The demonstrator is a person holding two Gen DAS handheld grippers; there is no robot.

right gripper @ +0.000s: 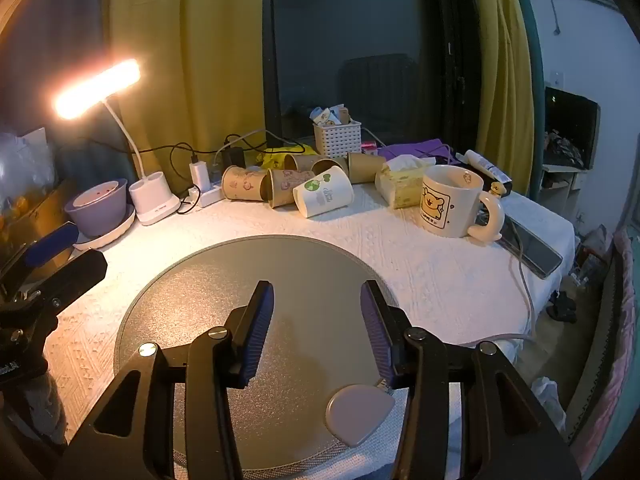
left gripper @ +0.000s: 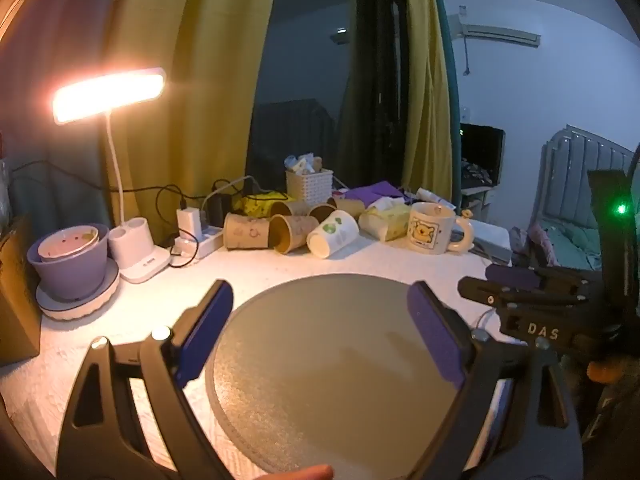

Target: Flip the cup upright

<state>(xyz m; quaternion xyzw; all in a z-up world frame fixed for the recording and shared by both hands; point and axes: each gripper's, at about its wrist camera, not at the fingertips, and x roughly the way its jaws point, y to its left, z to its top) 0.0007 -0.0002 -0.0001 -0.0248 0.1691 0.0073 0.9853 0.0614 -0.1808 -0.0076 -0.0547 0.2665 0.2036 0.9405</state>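
**Both grippers empty, cups far away**

At the bottom of each frame we hold the left gripper (left gripper: 320, 332) and the right gripper (right gripper: 316, 332), jaws spread apart and holding nothing, above the grey round mat (right gripper: 248, 280). Higher, at the frame centre, the white paper cup (right gripper: 324, 197) lies on its side, touching the brown cups (right gripper: 280, 186). We judge that a careless reach may push its neighbours or crush its thin wall.

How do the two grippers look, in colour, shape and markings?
Both the left gripper and the right gripper have black frames with triangular cutouts, silver round screws and flat dark-blue finger pads. The left wrist view shows white "DAS" letters and a green light on the right one.
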